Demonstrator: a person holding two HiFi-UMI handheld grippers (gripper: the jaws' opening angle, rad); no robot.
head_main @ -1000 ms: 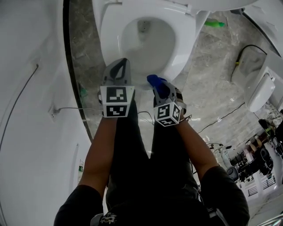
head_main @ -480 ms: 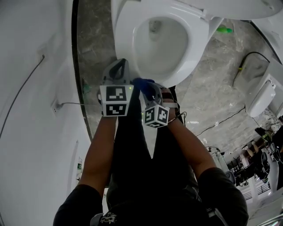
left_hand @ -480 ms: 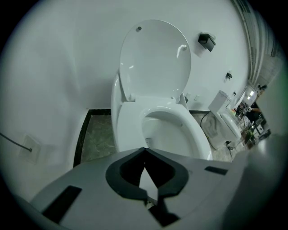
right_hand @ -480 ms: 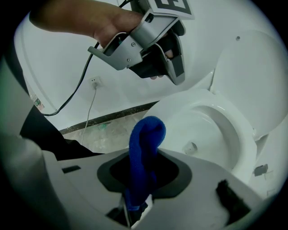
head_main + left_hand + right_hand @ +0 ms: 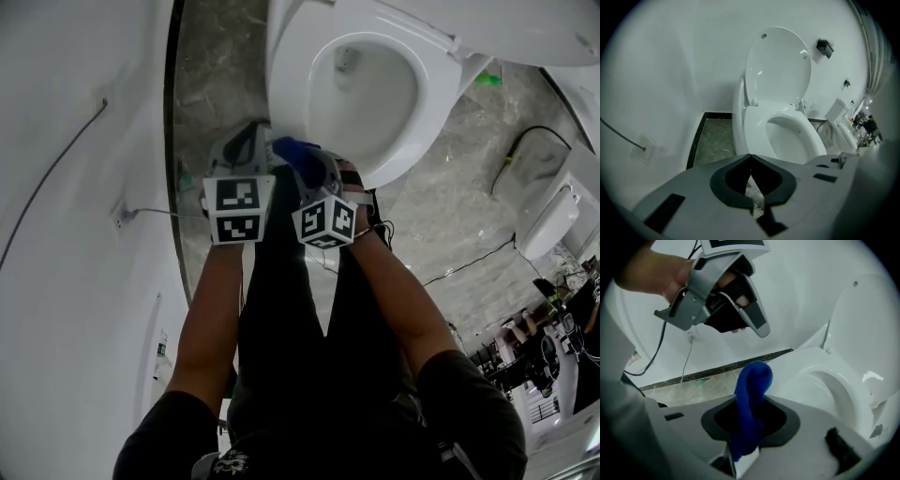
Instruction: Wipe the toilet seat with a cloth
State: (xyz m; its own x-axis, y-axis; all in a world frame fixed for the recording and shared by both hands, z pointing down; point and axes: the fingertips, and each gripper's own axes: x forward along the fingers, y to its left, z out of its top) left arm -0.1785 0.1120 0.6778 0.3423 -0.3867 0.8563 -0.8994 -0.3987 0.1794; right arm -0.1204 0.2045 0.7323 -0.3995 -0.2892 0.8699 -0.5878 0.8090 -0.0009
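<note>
The person is wearing a black short-sleeved top [image 5: 459,403] and black trousers [image 5: 286,300]. The grey left gripper [image 5: 253,131] and right gripper [image 5: 298,157] are each carrying a black-and-white marker cube [image 5: 236,208].

L hand-held gripper [image 5: 750,157] shut, R hand-held gripper [image 5: 751,401] clamped (arms fwd).

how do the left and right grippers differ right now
The left gripper has its jaws shut on nothing; the right gripper clamps a blue cloth. The left gripper's cube faces the head camera squarely; the right gripper's is tilted. Both point at the toilet.
</note>
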